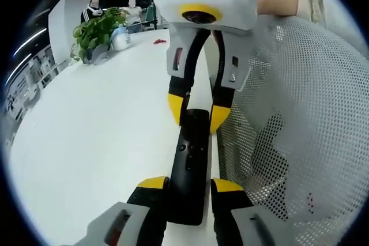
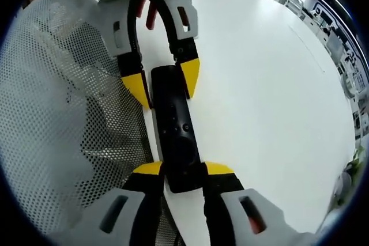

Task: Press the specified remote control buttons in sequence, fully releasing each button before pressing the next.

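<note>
A black remote control (image 1: 189, 168) lies lengthwise on a white table (image 1: 92, 142), held at both ends by the two grippers facing each other. In the left gripper view, the left gripper (image 1: 190, 185) rises from the bottom with its yellow-tipped jaws set narrow, one on each long side of the remote's near end and touching it; at the far end, the right gripper (image 1: 196, 113) reaches down from the top, its yellow tips pinching the remote's other end in the same way. The right gripper view shows the same hold from the opposite end: the right gripper (image 2: 183, 171) has its jaws closed against the sides of the remote control (image 2: 176, 136), whose small round buttons and a circular pad face up, while the left gripper (image 2: 165, 84) comes in from the top and clasps the far end. The remote sits right at the table's edge, just beside a white perforated mesh surface (image 1: 300, 119), which looks like a chair back, also seen in the right gripper view (image 2: 63, 113). A hand (image 1: 277, 4) grips the right gripper's body. Farther across the table stands a green potted plant (image 1: 98, 33) with a small red object (image 1: 159, 41) lying well apart from it. Beyond the table is an office room with seated people (image 1: 92, 7) and shelving along the wall.
</note>
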